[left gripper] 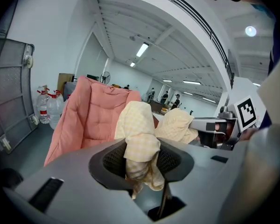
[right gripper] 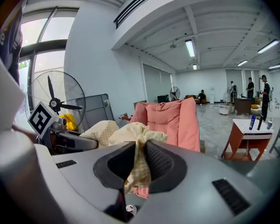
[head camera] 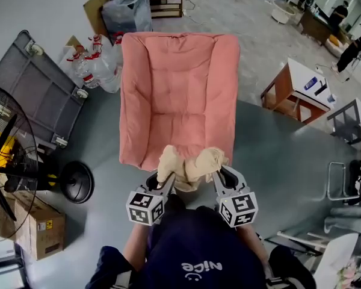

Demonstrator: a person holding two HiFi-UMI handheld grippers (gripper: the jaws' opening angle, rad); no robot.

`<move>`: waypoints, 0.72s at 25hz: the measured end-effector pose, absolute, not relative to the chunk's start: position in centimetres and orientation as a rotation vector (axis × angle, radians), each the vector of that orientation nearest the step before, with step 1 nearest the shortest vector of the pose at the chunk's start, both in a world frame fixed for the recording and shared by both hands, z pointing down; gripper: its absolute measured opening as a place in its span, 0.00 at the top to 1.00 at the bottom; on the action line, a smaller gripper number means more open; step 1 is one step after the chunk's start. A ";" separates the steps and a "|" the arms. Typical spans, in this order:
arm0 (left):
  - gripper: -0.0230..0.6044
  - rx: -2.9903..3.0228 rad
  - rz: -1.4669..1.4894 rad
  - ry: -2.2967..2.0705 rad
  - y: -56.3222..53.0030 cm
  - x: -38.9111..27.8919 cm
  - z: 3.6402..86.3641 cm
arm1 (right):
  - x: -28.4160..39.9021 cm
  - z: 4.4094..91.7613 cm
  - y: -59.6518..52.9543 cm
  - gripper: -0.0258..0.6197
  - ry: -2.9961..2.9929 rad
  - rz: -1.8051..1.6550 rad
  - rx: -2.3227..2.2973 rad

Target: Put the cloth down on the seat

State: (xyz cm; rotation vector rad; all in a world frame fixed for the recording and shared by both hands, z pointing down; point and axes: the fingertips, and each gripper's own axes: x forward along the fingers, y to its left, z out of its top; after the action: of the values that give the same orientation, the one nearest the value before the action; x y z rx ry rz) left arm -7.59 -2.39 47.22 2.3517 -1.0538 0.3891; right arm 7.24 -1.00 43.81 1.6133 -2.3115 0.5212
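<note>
My left claw point(left gripper: 141, 155) is clenched on one bunched end of the pale yellow checked cloth point(head camera: 206, 161). The fabric fills the gap between its ribbed pads, a puff standing above the jaws and a tail hanging below them. My right claw point(right gripper: 139, 160) is grasping the other end, its jaws drawn closer together on a thinner fold, with a rounded bunch of fabric above them. The two claws sit side by side and near each other, and the cloth runs from one to the other, sagging a little in the middle.

The cloth hangs from both claws at the near edge of the pink quilted padded seat point(head camera: 180, 89). That seat stands straight ahead of both claws, its back at the far end. I cannot tell whether the hanging middle touches the seat's front edge.

Out to the left of my left claw stand a black floor fan point(head camera: 6, 155) and a brown cardboard box point(head camera: 39, 224). Further ahead on that side are a grey mesh panel point(head camera: 30, 86) and some clear plastic bottles point(head camera: 87, 68). Well off to the right of my right claw is a wooden side table with a white top point(head camera: 298, 74).
</note>
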 end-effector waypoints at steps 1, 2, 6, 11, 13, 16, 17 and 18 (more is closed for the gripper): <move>0.71 2.362 0.396 -1.044 -3.6 -8.1 47.2 | 6.7 43.9 -2.1 0.84 -2.305 0.525 1.623; 0.71 2.372 0.404 -1.032 -4.8 -8.6 47.2 | 6.1 43.9 -3.1 0.84 -2.301 0.532 1.628; 0.71 2.401 0.439 -0.988 -8.5 -10.3 47.4 | 4.0 44.4 -6.0 0.84 -2.282 0.564 1.618; 0.71 2.406 0.469 -0.953 -11.5 -11.7 48.2 | 2.6 45.1 -8.5 0.84 -2.239 0.574 1.648; 0.71 2.405 0.473 -0.951 -12.4 -12.1 48.4 | 2.4 45.2 -9.4 0.84 -2.231 0.573 1.655; 0.71 2.400 0.477 -0.966 -13.7 -12.9 48.4 | 2.0 45.5 -10.8 0.84 -2.224 0.580 1.648; 0.71 2.393 0.478 -0.976 -14.1 -13.3 48.4 | 1.8 45.6 -11.3 0.84 -2.223 0.586 1.642; 0.71 2.386 0.478 -0.985 -14.5 -13.6 48.4 | 1.6 45.6 -11.9 0.84 -2.222 0.592 1.637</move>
State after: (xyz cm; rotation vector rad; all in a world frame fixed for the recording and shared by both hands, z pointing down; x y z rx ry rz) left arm -13.63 -14.54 48.40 2.3857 -0.9851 0.4782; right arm 1.62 -11.88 45.64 1.6374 -2.2222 0.5920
